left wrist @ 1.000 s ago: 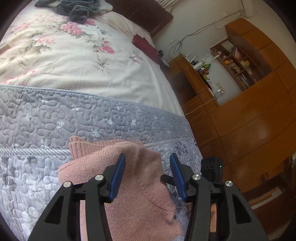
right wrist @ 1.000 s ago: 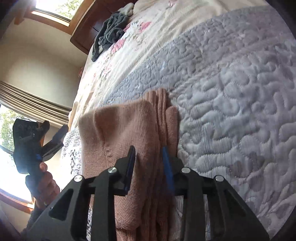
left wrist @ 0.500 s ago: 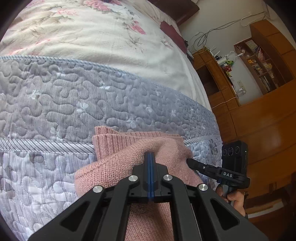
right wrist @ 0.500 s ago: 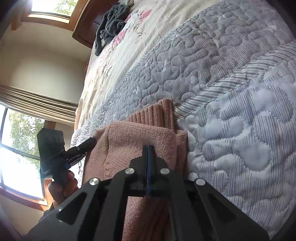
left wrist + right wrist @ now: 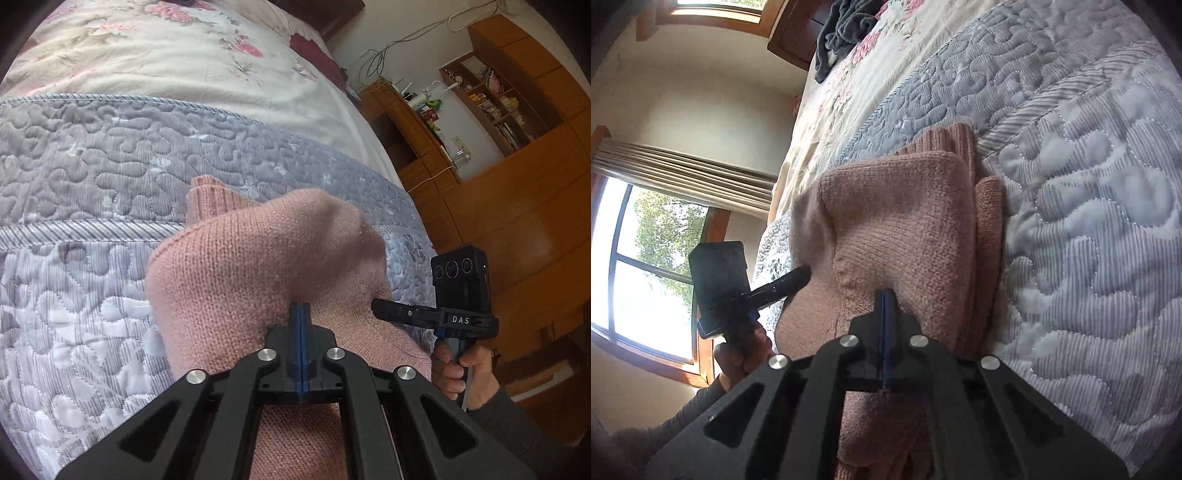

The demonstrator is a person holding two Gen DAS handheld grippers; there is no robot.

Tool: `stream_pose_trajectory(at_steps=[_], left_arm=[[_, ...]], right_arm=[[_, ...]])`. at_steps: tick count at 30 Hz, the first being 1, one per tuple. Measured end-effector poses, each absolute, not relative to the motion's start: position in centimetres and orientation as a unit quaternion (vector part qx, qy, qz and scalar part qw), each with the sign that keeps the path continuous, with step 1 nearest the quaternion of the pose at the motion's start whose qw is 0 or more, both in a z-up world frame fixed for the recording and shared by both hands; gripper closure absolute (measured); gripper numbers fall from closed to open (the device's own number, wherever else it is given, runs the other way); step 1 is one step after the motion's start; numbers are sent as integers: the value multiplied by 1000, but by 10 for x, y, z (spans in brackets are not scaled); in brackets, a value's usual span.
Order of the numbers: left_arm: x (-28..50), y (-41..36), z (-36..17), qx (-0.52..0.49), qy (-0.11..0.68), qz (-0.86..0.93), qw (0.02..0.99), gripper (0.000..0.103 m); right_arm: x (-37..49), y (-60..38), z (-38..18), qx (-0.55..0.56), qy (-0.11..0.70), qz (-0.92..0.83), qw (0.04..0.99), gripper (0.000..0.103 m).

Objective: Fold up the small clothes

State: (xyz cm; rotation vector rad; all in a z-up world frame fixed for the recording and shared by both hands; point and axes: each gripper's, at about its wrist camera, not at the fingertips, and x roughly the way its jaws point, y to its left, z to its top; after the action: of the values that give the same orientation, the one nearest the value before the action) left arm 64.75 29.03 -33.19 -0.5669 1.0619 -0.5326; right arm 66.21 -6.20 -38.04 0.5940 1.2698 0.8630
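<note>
A pink knitted sweater (image 5: 266, 266) lies partly folded on a grey quilted bedspread (image 5: 92, 166). My left gripper (image 5: 300, 308) is shut on the knit near its near edge, and the cloth bulges upward ahead of it. In the right wrist view the same pink sweater (image 5: 905, 229) shows stacked layers with a ribbed hem at the far end. My right gripper (image 5: 885, 295) is shut on its top layer. Each gripper also shows in the other's view: the right gripper (image 5: 380, 306) pinches the sweater's right side, the left gripper (image 5: 801, 275) its left side.
A floral cream sheet (image 5: 166, 55) covers the far half of the bed, with dark grey clothes (image 5: 846, 26) heaped near the headboard. Wooden cabinets and shelves (image 5: 498, 129) stand to the right of the bed. A window with curtains (image 5: 653, 236) is on the left.
Both grippers went from open to shut on the pink sweater a second ago. Since then the pinched layer has risen and bulges higher off the quilt.
</note>
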Motion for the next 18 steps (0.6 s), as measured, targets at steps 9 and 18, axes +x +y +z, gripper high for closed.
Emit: stream_pose_trajectory(at_steps=[9, 18], left_arm=[[601, 277, -313, -186, 495, -270, 805, 101], [572, 270, -284, -190, 480, -297, 803, 97]], right_arm=[[617, -38, -355, 194, 572, 405, 686, 103], [594, -56, -327, 234, 550, 409, 690, 103]])
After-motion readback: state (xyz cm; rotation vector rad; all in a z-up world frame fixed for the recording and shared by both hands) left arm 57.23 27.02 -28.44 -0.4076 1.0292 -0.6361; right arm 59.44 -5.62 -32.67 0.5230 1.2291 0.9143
